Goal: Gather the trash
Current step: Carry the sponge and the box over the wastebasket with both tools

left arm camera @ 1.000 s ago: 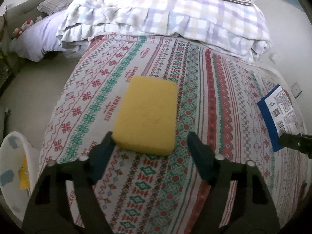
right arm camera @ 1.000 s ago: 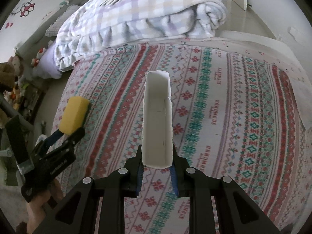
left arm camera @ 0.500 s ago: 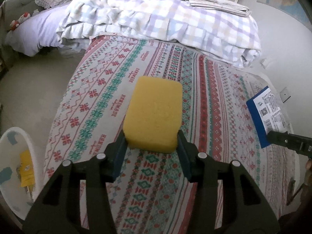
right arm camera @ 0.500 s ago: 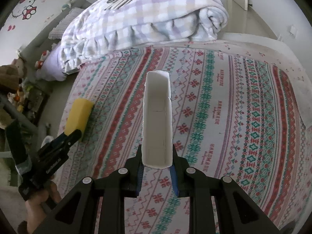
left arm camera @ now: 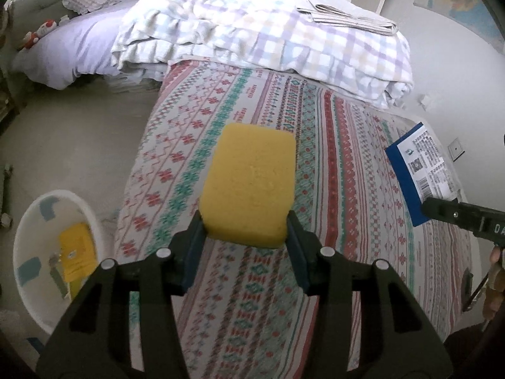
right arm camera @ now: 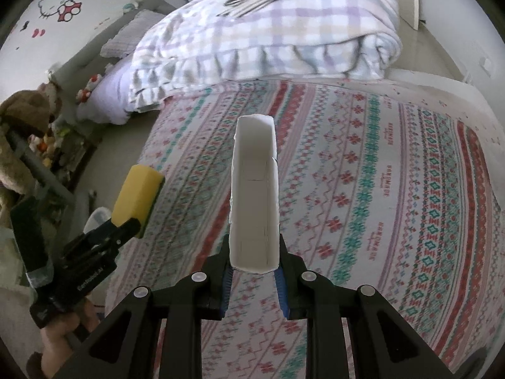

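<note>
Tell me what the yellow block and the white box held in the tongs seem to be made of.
The yellow block looks like soft foam sponge: matte, pitted surface, with a dark scouring layer on one face in the right wrist view. The white box looks like thin matte cardboard, judging by its creased walls and ragged open ends.

1 sponge [left arm camera: 251, 183], 1 carton [right arm camera: 255, 195], 1 bin [left arm camera: 22, 237], 2 grippers: left gripper [left arm camera: 244, 246], right gripper [right arm camera: 254, 271].

Black plastic hand-held gripper [left arm camera: 245, 237], blue finger pads [left arm camera: 192, 249], silver screws, white lettering, bare skin hand [right arm camera: 58, 347]
</note>
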{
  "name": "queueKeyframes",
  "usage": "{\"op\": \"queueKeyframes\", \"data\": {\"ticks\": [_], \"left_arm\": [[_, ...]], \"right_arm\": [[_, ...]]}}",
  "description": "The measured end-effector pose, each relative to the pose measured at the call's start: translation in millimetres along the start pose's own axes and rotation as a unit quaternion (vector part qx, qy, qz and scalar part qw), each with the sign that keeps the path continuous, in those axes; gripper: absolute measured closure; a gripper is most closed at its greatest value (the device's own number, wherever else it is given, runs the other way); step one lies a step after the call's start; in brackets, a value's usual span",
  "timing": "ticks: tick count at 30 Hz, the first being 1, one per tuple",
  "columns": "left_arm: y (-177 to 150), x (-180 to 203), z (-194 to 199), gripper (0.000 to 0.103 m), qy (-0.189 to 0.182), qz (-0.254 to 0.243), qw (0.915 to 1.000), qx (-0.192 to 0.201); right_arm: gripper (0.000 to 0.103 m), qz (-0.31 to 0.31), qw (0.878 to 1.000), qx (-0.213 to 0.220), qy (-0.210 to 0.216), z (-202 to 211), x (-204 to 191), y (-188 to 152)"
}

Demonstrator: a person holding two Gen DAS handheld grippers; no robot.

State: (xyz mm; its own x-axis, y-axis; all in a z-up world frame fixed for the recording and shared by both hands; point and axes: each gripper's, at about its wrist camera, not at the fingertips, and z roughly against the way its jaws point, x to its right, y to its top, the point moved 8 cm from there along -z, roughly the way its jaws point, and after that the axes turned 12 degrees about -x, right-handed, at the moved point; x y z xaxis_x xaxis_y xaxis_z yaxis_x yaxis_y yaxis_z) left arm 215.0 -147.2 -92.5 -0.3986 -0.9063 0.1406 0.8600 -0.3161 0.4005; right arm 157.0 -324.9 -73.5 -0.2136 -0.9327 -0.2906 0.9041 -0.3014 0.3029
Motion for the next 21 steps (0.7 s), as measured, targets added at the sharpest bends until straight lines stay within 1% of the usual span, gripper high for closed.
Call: {"op": "queueKeyframes", "data": {"ticks": [8,21], "left_arm": [[-14.4,-31.6,19.3,0.052,0.012,0.021,0.9997,0.001],[-38.9,-99.8,47.2,0.052,0.039,0.067,0.9970,0.002]], "right_arm": [[0.079,0.028,1.000,-0.008,0.005,-12.3,-38.5,-5.7],[0.079,0.081,0.997,-0.017,0.013,-38.1,-107.6,-6.1]]}}
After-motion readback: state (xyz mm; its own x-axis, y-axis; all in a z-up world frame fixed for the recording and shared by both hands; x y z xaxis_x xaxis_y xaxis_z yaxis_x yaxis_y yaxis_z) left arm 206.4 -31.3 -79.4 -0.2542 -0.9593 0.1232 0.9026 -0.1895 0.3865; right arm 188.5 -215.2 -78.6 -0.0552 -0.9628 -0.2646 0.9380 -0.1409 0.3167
